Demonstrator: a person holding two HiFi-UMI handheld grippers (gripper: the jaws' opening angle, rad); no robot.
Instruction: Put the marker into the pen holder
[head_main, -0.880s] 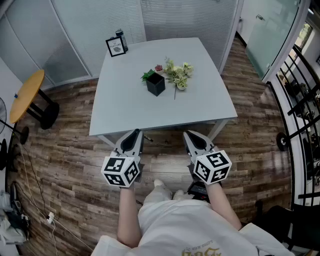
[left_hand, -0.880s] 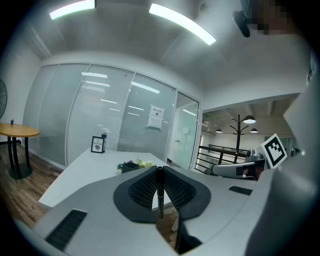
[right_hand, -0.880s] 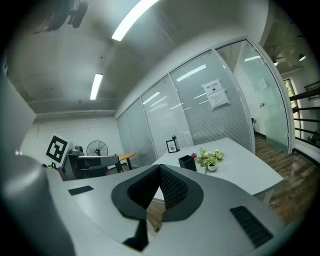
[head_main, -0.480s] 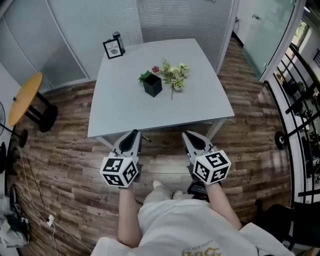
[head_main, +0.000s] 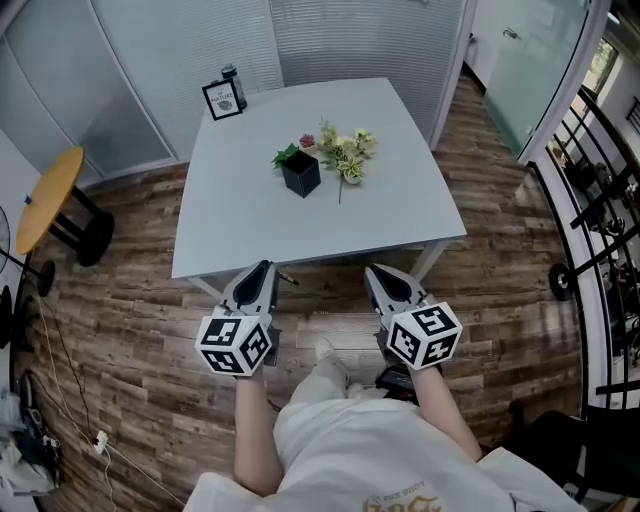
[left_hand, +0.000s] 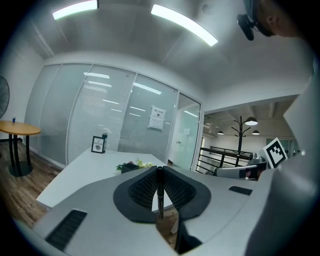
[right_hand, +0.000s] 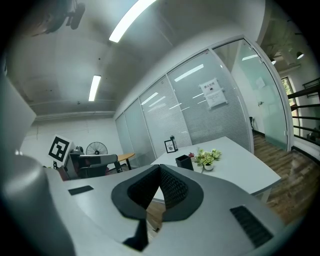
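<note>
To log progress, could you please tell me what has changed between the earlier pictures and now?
Little: the left tool drifted slightly left, and a foot stepped forward. The left tool stays shut on the marker; the right tool stays shut, empty; the pen holder remains on the table.

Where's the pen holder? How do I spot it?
Look at the big pale table by the glass wall. Near its centre stands the pen holder, right beside a little bunch of flowers. It is the only black square box there.
</note>
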